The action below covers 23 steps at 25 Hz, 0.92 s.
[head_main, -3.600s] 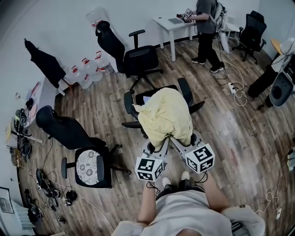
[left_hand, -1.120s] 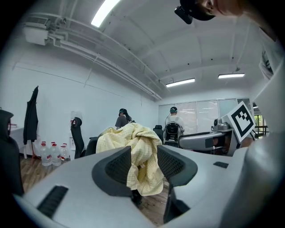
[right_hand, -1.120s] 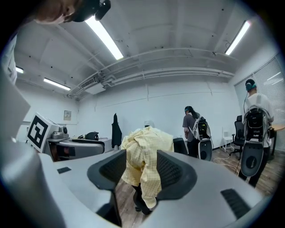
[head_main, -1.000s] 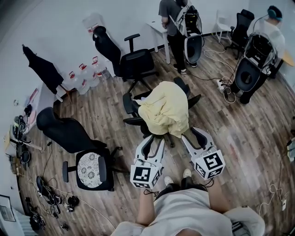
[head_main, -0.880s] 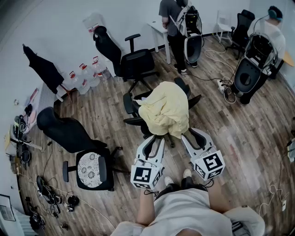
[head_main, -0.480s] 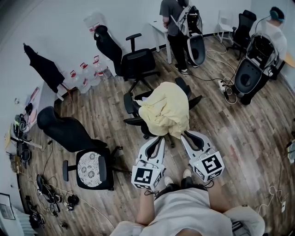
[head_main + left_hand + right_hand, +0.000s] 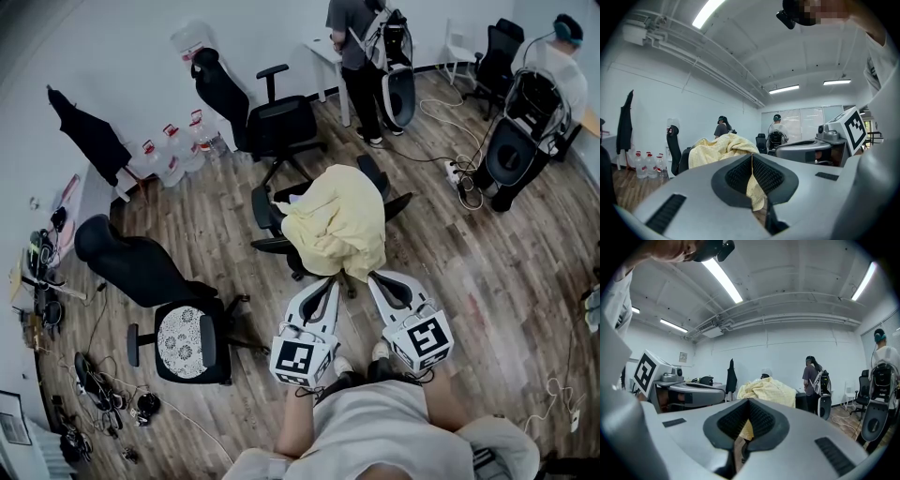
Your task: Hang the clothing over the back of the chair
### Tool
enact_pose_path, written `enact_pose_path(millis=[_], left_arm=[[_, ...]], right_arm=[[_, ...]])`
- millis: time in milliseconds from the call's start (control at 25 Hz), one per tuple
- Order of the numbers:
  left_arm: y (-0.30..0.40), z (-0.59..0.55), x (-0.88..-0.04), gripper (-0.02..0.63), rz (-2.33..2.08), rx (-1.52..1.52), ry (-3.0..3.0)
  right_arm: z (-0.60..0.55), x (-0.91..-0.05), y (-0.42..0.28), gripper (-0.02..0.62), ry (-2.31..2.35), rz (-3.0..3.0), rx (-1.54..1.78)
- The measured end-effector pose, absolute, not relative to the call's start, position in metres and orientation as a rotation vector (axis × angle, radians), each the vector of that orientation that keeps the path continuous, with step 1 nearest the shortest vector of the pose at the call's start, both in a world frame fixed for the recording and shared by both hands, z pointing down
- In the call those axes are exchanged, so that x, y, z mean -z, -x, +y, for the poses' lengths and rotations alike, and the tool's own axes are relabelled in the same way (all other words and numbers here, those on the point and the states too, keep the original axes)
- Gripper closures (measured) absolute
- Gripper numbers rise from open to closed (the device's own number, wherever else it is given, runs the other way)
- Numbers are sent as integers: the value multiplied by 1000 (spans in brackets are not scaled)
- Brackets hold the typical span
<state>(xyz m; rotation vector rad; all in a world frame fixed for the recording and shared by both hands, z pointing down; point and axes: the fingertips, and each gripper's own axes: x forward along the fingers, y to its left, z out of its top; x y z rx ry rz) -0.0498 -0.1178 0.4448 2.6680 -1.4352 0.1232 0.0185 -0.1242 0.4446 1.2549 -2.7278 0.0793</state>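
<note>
The yellow clothing (image 7: 337,225) lies draped over the back of a black office chair (image 7: 260,208) in the middle of the room, its hem hanging toward me. My left gripper (image 7: 329,282) and right gripper (image 7: 376,278) sit side by side just short of that hem, both pointing at it. Both are shut, with nothing between the pads. In the left gripper view the clothing (image 7: 723,147) shows beyond the closed left gripper (image 7: 752,161). The right gripper view likewise shows the clothing (image 7: 768,390) past the closed right gripper (image 7: 748,405).
A second black chair (image 7: 267,117) stands behind the draped one, and a third (image 7: 150,281) with a patterned seat is at the left. Water bottles (image 7: 173,150) line the wall. People stand by a white desk (image 7: 328,52) and at the far right. Cables lie on the wood floor.
Both grippers' jaws have gone from open to shut, empty. The hands have stayed near the clothing's hem. The clothing has not moved on the chair.
</note>
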Motion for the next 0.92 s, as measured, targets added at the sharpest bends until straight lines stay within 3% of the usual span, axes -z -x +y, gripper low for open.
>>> enact_pose_path(millis=[920], left_arm=[[44,-124,-452,581,-1430,-126,-2666]], right_arm=[[-129,-452,-21,574,-1243,-2731,-77]])
